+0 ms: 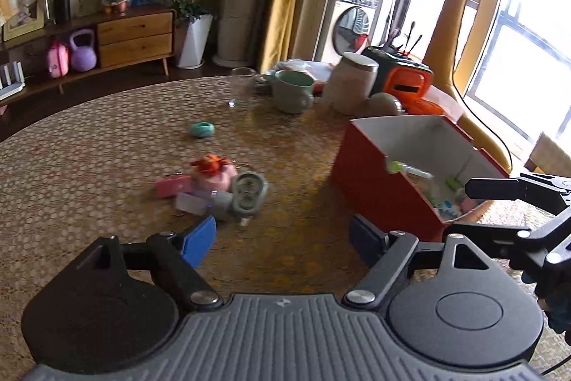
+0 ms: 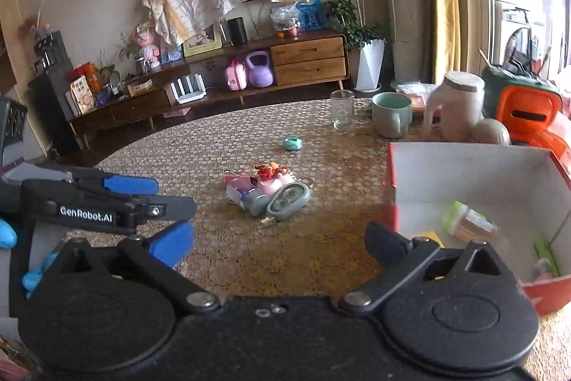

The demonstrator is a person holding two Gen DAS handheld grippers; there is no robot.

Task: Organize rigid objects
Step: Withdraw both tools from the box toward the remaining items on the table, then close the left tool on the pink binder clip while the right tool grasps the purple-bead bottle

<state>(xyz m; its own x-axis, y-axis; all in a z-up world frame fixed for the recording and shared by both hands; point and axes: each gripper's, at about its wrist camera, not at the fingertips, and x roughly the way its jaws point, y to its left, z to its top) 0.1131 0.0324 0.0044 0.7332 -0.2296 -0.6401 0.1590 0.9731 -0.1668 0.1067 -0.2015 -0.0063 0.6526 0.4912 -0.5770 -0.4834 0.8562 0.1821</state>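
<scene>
A heap of small toys [image 1: 214,188] lies mid-table: a pink case, a pink piece with an orange top, a grey oval case [image 1: 249,193]. It also shows in the right wrist view [image 2: 267,190]. A teal ring [image 1: 201,129] lies farther back, seen too in the right wrist view [image 2: 292,143]. A red box [image 1: 389,181] with a white inside holds several small items; it also shows in the right wrist view [image 2: 478,174]. My left gripper [image 1: 285,238] is open and empty, short of the heap. My right gripper [image 2: 278,240] is open and empty, beside the box.
At the table's far side stand a clear glass [image 2: 342,109], a green mug [image 2: 390,115], a white jar [image 2: 458,106] and an orange-green container [image 2: 524,109]. A wooden sideboard [image 2: 307,61] stands by the wall.
</scene>
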